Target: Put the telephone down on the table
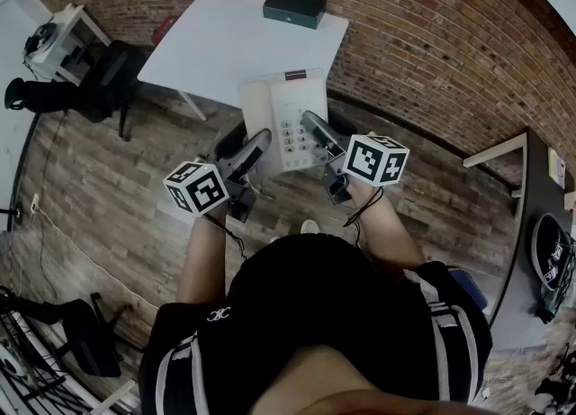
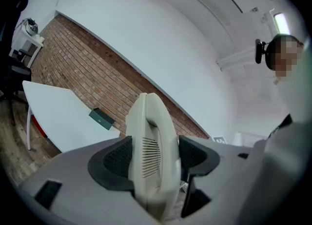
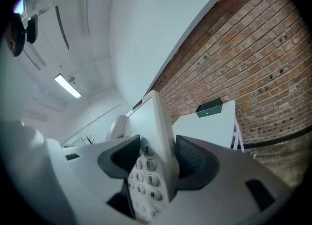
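You wear a black T-shirt [image 1: 306, 305] with white stripes [image 1: 447, 337] down the short sleeves and a small white logo [image 1: 217, 315] near one shoulder. Your left gripper [image 1: 254, 145] and right gripper [image 1: 317, 127] are grey with black bumpy pads [image 2: 116, 158]. Each has a white cube [image 1: 196, 187] with black square marks. Thin black cables [image 1: 236, 240] hang by your wrists.

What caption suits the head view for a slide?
Beige telephone held at its sides by the left gripper and right gripper above the wooden floor, near the white table.
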Demonstrator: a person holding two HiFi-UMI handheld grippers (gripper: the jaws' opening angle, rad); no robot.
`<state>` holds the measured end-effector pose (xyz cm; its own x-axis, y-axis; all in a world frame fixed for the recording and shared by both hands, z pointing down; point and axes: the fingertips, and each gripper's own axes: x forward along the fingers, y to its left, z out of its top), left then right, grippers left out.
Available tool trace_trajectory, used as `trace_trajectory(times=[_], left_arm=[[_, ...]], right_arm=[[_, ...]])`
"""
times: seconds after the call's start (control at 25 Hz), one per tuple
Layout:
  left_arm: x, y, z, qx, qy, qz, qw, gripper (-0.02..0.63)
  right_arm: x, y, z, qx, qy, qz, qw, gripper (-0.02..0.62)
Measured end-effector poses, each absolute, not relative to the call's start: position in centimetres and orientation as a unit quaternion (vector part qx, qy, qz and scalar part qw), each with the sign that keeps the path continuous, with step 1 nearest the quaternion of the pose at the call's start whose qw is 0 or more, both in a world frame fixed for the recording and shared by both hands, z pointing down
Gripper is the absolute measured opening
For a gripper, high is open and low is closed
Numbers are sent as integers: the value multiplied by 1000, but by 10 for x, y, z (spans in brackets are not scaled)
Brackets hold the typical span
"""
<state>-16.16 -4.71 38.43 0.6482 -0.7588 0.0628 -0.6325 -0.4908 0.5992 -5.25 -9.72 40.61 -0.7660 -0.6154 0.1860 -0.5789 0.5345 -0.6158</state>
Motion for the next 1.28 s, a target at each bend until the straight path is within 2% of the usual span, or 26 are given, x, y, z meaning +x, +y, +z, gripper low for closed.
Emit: trace_trajectory(times=[0.64,1.28], left_arm=[[-145,-47,381,860,-401,-92,301,299],[-102,-96,370,862,-410,-97,282,299]], right_arm=[[-35,-95,405,-339,872,-352,38,213],[8,-146,397,-337,873,-348,60,213]])
